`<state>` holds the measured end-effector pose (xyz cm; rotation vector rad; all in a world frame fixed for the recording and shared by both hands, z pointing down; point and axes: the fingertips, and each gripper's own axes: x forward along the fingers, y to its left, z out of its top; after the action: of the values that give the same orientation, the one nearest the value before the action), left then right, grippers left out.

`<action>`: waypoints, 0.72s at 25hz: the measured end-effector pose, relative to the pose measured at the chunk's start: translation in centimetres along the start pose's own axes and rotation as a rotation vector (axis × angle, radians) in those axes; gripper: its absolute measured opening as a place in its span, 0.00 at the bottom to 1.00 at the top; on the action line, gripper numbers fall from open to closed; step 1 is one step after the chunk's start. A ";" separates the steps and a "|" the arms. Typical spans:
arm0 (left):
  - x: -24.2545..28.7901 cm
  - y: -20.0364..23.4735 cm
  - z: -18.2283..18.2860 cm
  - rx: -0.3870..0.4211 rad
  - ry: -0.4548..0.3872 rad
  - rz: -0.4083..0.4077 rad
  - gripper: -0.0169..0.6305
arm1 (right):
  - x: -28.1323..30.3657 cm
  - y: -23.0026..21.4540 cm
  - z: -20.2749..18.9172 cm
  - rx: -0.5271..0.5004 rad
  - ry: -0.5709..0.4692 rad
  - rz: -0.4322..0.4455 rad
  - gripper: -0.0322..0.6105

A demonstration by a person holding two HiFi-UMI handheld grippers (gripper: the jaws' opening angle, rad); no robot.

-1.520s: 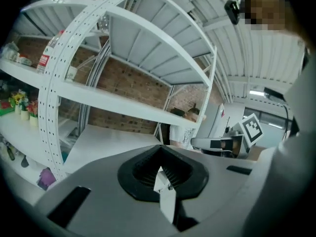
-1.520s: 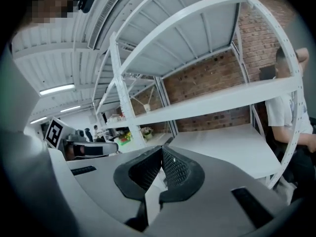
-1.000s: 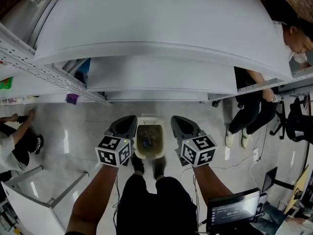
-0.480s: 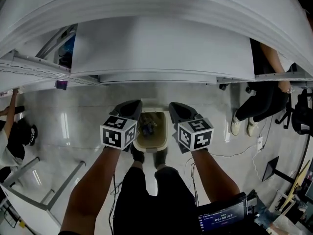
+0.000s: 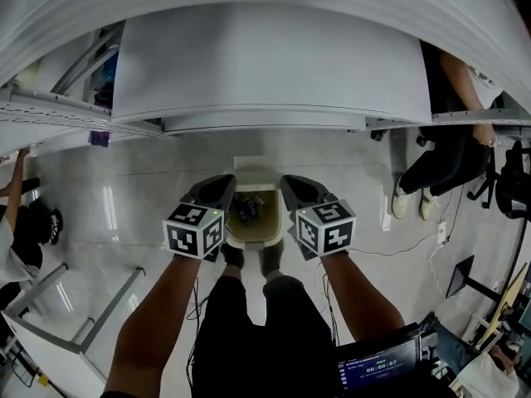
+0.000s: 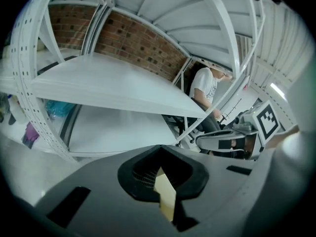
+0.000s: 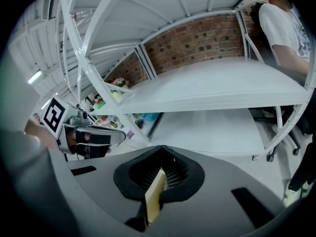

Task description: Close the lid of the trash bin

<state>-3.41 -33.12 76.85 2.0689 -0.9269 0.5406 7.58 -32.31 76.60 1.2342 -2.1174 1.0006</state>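
A cream trash bin (image 5: 251,238) stands on the pale floor just ahead of my feet. It is open, with dark rubbish inside. Its white lid (image 5: 253,170) stands raised at the far side. My left gripper (image 5: 221,184) hovers over the bin's left edge and my right gripper (image 5: 291,184) over its right edge. Both are above the bin and touch nothing. In the left gripper view the left gripper (image 6: 160,151) has its jaws together with nothing held. The right gripper (image 7: 161,150) looks the same in its own view.
A wide white shelf unit (image 5: 265,65) overhangs the floor just beyond the bin. One person sits at the right (image 5: 452,160) and another at the left edge (image 5: 21,226). A screen (image 5: 377,365) is at lower right, a metal frame (image 5: 87,313) at lower left, and cables (image 5: 406,247) trail on the floor.
The head view has tipped, so the shelf fills more of the top. Both grippers keep flanking the bin, and the right one has edged slightly inward. The lid still stands raised.
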 end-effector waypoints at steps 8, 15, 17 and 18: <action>-1.7 -1.5 -7.1 -0.082 0.069 0.016 0.01 | -2.6 2.2 -6.9 0.051 0.065 0.045 0.06; -1.6 -2.4 -17.1 -0.084 0.209 0.017 0.01 | -2.7 3.1 -17.2 0.077 0.199 0.039 0.06; -1.0 -2.2 -20.0 -0.084 0.244 0.018 0.01 | -2.0 3.0 -20.3 0.078 0.240 0.037 0.06; -0.7 -2.0 -21.3 -0.084 0.259 0.018 0.01 | -1.5 2.9 -21.6 0.081 0.255 0.037 0.06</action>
<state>-3.59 -15.00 88.15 1.8639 -0.8021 0.7469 6.82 -13.50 87.74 1.0449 -1.9248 1.2019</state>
